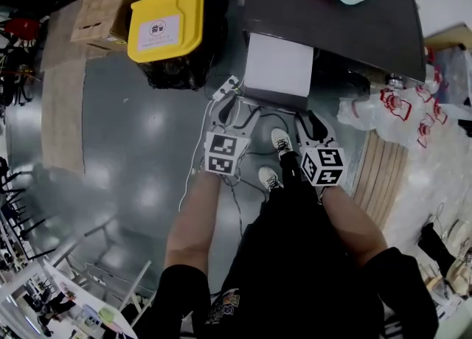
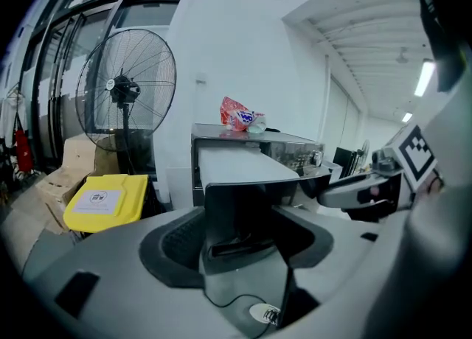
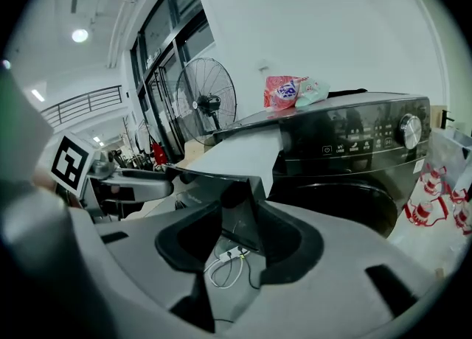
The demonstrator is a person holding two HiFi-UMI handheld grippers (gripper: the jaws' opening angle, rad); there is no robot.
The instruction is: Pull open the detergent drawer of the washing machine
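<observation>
Dark detergent drawer [image 2: 237, 201] seems clamped by left gripper [image 2: 243, 245] and right gripper [image 3: 240, 236]; right gripper view alone shows door [image 3: 346, 205].

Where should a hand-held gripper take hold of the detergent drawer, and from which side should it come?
Grip the dark front panel of the detergent drawer, coming from the front of the washing machine. The panel stands upright as a thin plate at the drawer's outer end, and the drawer seems to slide straight toward that side.
</observation>
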